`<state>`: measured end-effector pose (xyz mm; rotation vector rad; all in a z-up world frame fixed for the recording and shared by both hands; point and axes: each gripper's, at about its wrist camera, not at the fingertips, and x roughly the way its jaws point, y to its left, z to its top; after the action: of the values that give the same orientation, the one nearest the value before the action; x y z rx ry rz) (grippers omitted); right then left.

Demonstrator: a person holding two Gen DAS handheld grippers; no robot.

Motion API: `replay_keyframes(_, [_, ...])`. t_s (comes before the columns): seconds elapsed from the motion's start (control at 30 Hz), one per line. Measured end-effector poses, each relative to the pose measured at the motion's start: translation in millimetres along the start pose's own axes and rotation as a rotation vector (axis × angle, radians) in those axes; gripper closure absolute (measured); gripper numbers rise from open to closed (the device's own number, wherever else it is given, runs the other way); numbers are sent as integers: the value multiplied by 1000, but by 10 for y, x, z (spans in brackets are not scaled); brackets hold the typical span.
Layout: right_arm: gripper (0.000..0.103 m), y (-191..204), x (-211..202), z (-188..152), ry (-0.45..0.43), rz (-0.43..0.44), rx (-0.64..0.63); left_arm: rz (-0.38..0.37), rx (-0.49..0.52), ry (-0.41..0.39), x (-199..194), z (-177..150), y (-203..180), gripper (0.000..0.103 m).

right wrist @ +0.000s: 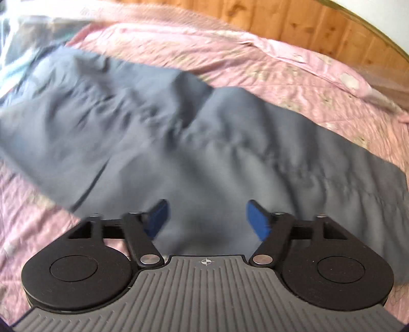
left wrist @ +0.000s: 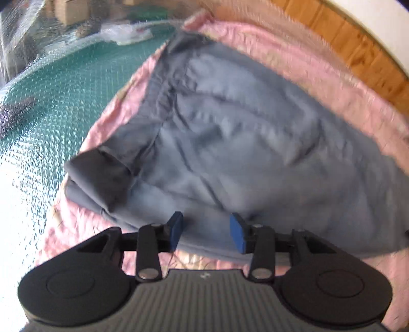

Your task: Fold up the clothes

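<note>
A grey-blue garment (left wrist: 242, 143) lies spread on a pink quilt (left wrist: 319, 71), with a folded-over dark corner at its left edge. My left gripper (left wrist: 207, 231) hovers over the garment's near edge, open, with nothing pinched between its blue pads (left wrist: 237, 236). In the right wrist view the same garment (right wrist: 179, 143) stretches across the pink quilt (right wrist: 255, 71), wrinkled through the middle. My right gripper (right wrist: 208, 219) stands open wide above the cloth's near part, its blue pads (right wrist: 257, 219) apart and gripping nothing.
A wooden headboard (right wrist: 306, 23) runs along the far side of the bed. Left of the quilt lies a green surface under bubble wrap (left wrist: 51, 102), with boxes and a plastic bag (left wrist: 125, 35) beyond. Both views are motion-blurred.
</note>
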<state>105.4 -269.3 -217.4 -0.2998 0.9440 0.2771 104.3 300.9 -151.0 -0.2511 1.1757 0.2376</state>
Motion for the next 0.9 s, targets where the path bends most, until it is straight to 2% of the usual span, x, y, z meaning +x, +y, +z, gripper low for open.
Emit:
replay_keyframes(0.07, [25, -167, 3, -192, 24, -56, 70, 12, 31, 6, 59, -52, -29, 61])
replay_keyframes(0.13, [20, -539, -64, -407, 62, -109, 230, 3, 53, -9, 30, -60, 29, 62])
replay_keyframes(0.2, [21, -884, -173, -595, 90, -107, 352, 0, 22, -1, -31, -72, 84, 63])
replay_keyframes(0.23, [24, -959, -233, -606, 96, -126, 357, -6, -10, 3, -70, -91, 110, 62])
replay_keyframes(0.27, [31, -1015, -292, -599, 102, -156, 351, -15, -46, 5, -127, -111, 117, 62])
replay_keyframes(0.33, [32, -1065, -408, -485, 66, -161, 321, -71, -112, -8, -243, -146, 86, 61])
replay_keyframes(0.43, [30, -1118, -394, -183, 13, -118, 266, -102, -149, -23, -389, -167, -152, 60])
replay_keyframes(0.57, [27, -1119, -171, 131, -23, -23, 173, -113, -146, -62, -608, -209, -691, 53])
replay_keyframes(0.63, [26, -1109, -60, 242, -29, 27, 112, -148, -163, -71, -682, -270, -982, 52])
replay_keyframes(0.8, [23, -1154, 261, 232, 3, 108, -22, -149, -177, -77, -768, -416, -1658, 50])
replay_keyframes(0.9, [15, -1425, 382, 8, 13, 157, -13, -90, -111, -56, -744, -574, -1911, 45])
